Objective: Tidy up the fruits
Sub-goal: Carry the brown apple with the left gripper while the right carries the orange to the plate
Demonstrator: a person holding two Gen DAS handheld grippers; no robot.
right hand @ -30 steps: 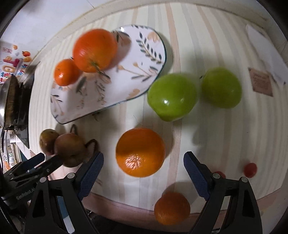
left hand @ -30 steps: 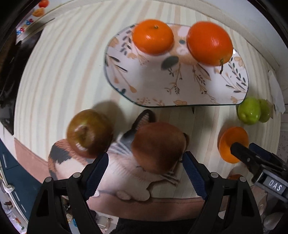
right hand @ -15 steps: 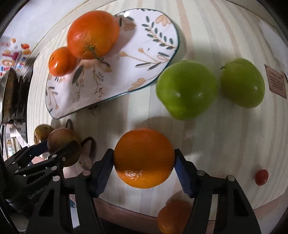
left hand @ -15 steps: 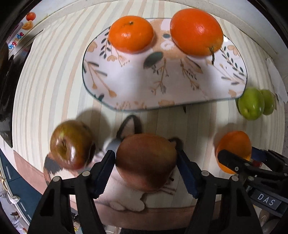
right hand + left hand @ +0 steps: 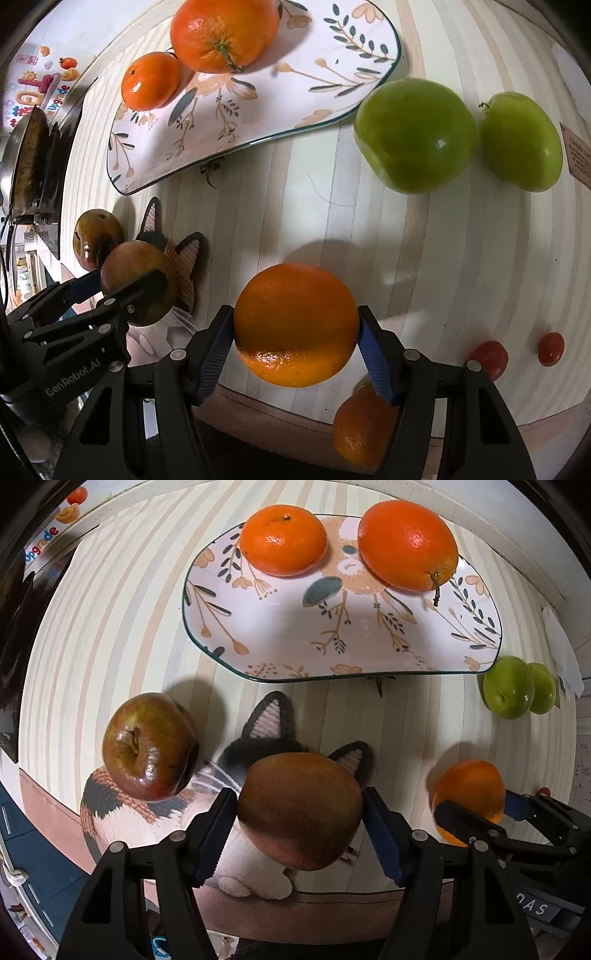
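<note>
My left gripper is shut on a brown-red apple, its blue pads pressing both sides, above a cat-shaped mat. A second dark apple rests on the mat to its left. My right gripper is shut on a large orange over the striped table. The flowered plate lies beyond, holding a mandarin and a big stemmed orange. Each gripper shows at the edge of the other's view.
Two green apples sit right of the plate. Two cherry tomatoes lie near the table's front right. A small orange lies under my right gripper at the table's edge.
Both grippers went from wide open around their fruit to pads pressed on it. The left closed on the apple, the right on the orange. Both views shifted slightly.
</note>
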